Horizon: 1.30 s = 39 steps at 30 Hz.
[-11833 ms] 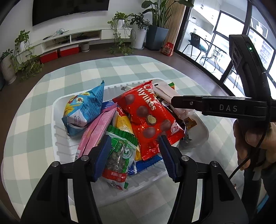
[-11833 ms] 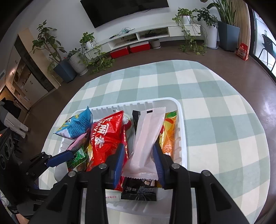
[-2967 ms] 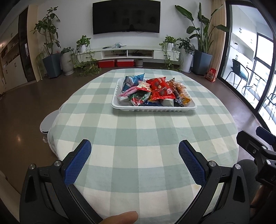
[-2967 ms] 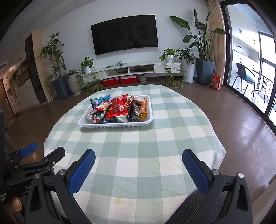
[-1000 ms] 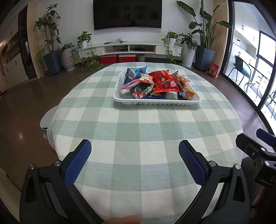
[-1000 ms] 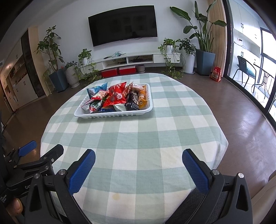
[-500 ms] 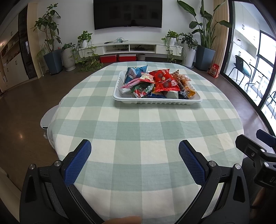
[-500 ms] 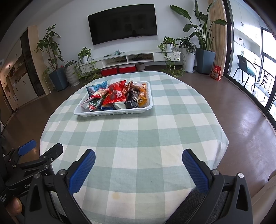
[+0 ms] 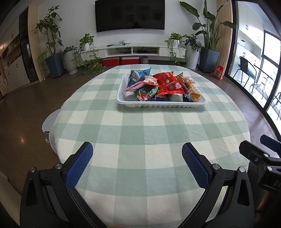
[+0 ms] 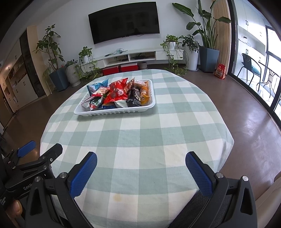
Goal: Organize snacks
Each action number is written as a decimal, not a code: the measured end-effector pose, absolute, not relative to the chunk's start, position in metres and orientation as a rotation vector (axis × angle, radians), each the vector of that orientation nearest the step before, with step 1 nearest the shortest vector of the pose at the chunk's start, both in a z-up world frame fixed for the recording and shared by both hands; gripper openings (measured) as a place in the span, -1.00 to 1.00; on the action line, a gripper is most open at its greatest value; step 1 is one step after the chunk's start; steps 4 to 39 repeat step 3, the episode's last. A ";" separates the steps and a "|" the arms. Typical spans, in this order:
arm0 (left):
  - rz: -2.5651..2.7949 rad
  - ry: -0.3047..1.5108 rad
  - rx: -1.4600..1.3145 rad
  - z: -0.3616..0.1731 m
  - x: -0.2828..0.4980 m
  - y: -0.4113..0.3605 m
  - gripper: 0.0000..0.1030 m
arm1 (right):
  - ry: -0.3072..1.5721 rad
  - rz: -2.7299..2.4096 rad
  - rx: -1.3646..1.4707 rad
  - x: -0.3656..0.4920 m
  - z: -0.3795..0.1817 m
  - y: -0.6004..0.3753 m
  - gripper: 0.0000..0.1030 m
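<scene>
A white tray [image 9: 158,104] [image 10: 112,112] sits on the far half of a round table, piled with snack packs. Among them are a red bag [image 9: 168,82] [image 10: 116,92], a blue bag [image 9: 138,74] [image 10: 96,86], a green pack [image 9: 145,91] and an orange pack [image 9: 192,91] [image 10: 144,93]. My left gripper [image 9: 137,164] hangs wide open over the near table edge, nothing between its blue pads. My right gripper [image 10: 140,172] is likewise wide open and empty, well short of the tray. Each gripper shows at the edge of the other's view.
A green-and-white checked cloth [image 9: 140,140] [image 10: 140,133] covers the table. Behind it stand a wall TV [image 9: 130,15], a low white shelf with red boxes [image 9: 121,61], and several potted plants. Glass doors [image 9: 263,70] are at the right. Brown floor surrounds the table.
Since 11.8 s ago both grippers let go and drew back from the tray to the near table edge. Over the last second the view has crept slightly nearer; jaws stay wide open.
</scene>
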State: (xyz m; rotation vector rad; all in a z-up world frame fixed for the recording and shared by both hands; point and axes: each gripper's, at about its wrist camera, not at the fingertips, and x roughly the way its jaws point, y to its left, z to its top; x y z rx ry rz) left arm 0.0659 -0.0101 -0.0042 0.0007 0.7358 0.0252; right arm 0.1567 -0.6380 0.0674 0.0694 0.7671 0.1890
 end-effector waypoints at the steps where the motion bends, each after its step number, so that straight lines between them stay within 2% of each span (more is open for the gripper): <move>1: 0.026 0.735 0.002 -0.005 0.065 -0.009 0.99 | 0.770 0.188 0.071 0.154 0.067 -0.638 1.00; 39: 0.022 0.740 -0.010 -0.009 0.063 -0.006 1.00 | 0.775 0.187 0.072 0.147 0.065 -0.639 1.00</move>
